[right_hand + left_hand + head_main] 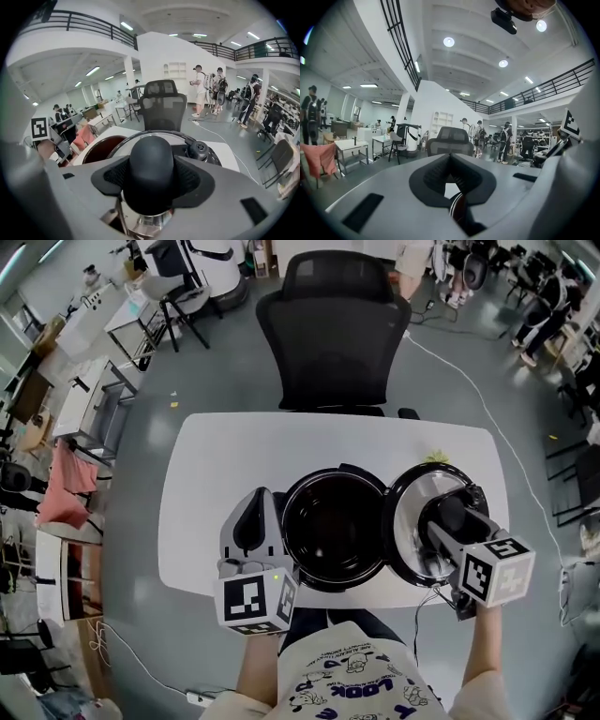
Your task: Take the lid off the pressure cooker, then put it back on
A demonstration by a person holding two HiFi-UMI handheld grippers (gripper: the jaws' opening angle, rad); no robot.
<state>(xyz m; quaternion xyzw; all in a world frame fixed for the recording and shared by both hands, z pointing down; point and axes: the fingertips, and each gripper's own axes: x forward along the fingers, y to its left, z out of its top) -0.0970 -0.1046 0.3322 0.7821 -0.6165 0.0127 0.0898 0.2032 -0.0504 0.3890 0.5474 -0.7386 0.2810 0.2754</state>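
Lid [410, 512] right of cooker [334, 526], seemingly touching it.

Open pressure cooker [335, 526] on white table [206, 474], lid [415, 512] beside it in right gripper [448, 517], left gripper [255, 514] at its left

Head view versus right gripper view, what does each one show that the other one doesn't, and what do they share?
Only the head view: the whole white table, the person's printed shirt, and the open pot seen from straight above. Only the right gripper view: the right gripper with its jaws closed on the black knob of the lid, the valve beside it, and people standing behind. Both: the pot, the lid held beside it, the black office chair, the left gripper.
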